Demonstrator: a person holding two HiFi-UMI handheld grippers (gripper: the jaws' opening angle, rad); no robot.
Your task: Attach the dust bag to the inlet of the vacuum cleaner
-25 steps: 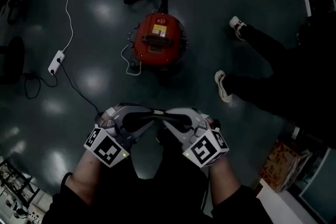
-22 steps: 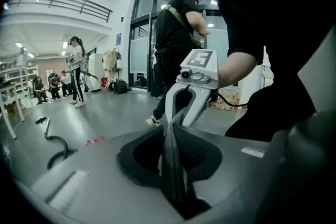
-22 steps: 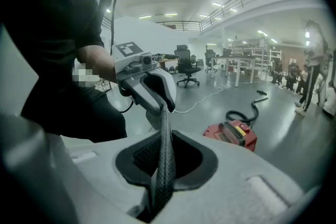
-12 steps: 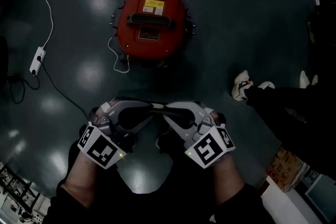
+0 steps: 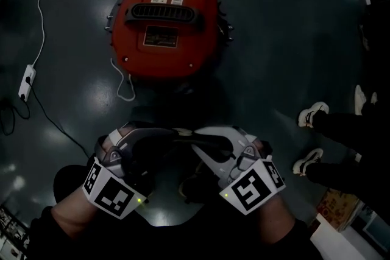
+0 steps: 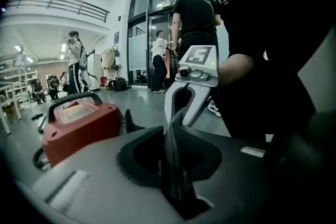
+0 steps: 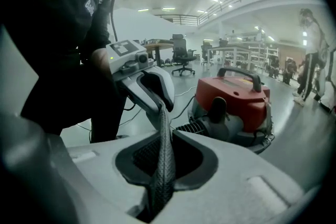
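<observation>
Head view: left gripper [image 5: 172,131] and right gripper [image 5: 196,134] tip to tip, near 1 red vacuum [image 5: 164,24].
Gripper views alone show the grip: each of the 2 grippers is clamped on 1 end of 1 dark bag [image 7: 164,160] stretched between them, apart from the vacuum. Only head view shows 1 power strip [image 5: 27,82] and 2 shoes [image 5: 311,114]. Left gripper view adds standing people [image 6: 157,60].

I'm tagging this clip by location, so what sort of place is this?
Probably a big workshop or lab hall: a shiny grey floor, rows of shelves along one side, and a railed upper walkway.
</observation>
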